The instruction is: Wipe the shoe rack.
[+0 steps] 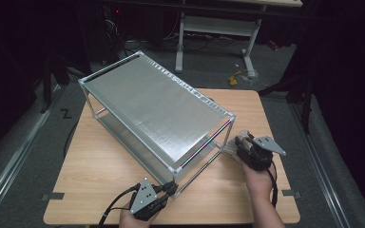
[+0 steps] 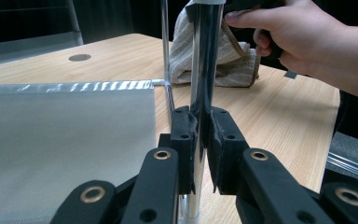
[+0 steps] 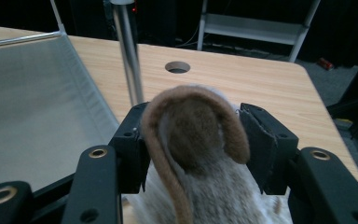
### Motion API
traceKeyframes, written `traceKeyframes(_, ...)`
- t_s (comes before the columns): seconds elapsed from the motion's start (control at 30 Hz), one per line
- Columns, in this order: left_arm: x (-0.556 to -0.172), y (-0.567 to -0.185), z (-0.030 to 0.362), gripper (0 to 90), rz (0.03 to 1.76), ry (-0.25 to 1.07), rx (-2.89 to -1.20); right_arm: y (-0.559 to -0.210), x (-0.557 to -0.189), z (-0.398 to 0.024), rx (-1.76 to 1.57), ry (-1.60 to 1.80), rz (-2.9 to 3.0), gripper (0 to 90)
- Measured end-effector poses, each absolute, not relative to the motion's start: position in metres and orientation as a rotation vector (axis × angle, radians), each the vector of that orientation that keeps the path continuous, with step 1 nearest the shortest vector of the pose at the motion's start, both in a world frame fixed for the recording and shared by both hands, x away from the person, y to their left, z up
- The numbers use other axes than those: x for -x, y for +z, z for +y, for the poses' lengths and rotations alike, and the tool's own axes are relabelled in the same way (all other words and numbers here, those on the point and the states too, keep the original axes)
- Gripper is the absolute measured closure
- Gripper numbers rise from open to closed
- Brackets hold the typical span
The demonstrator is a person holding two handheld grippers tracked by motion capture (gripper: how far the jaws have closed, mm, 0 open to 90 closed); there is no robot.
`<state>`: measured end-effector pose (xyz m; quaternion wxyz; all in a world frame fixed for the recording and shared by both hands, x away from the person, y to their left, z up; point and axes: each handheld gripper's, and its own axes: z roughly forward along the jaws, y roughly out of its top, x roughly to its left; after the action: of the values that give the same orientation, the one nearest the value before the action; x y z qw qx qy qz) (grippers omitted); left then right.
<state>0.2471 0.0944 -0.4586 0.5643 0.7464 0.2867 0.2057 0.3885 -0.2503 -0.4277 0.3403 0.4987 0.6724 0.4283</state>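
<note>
A two-shelf metal rack (image 1: 157,109) with silver fabric shelves stands slantwise on the wooden table (image 1: 104,166). My left gripper (image 1: 172,187) is at the rack's near corner, shut on the chrome corner post (image 2: 204,60); both pads press the tube just above the lower shelf (image 2: 65,140). A beige cloth with a brown edge (image 3: 191,135) lies bunched on the table beside the rack's right end (image 1: 228,149). My right gripper (image 3: 193,121) stands over it, open, with a raised fold of the cloth loose between its jaws. The left gripper view shows the cloth (image 2: 237,65) under the right hand (image 2: 298,42).
A round cable hole (image 3: 177,67) sits in the tabletop beyond the cloth. Another rack post (image 3: 128,60) rises just left of my right gripper. The table's right edge (image 1: 278,156) is close to the right hand. A white desk frame (image 1: 214,28) stands on the floor behind.
</note>
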Motion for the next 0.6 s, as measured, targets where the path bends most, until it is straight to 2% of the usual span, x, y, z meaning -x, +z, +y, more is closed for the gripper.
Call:
traceKeyframes(0.4, -0.247, -0.459, 0.093, 81.1, 0.669, 0.485, -1.753, -0.463, -0.36, -0.294, -1.409, 1.04, 1.723, 46.5)
traceKeyframes(0.6, -0.247, -0.459, 0.093, 81.1, 0.669, 0.483, -1.752, -0.444, -0.353, -0.3, -1.36, 1.073, 1.698, 39.7)
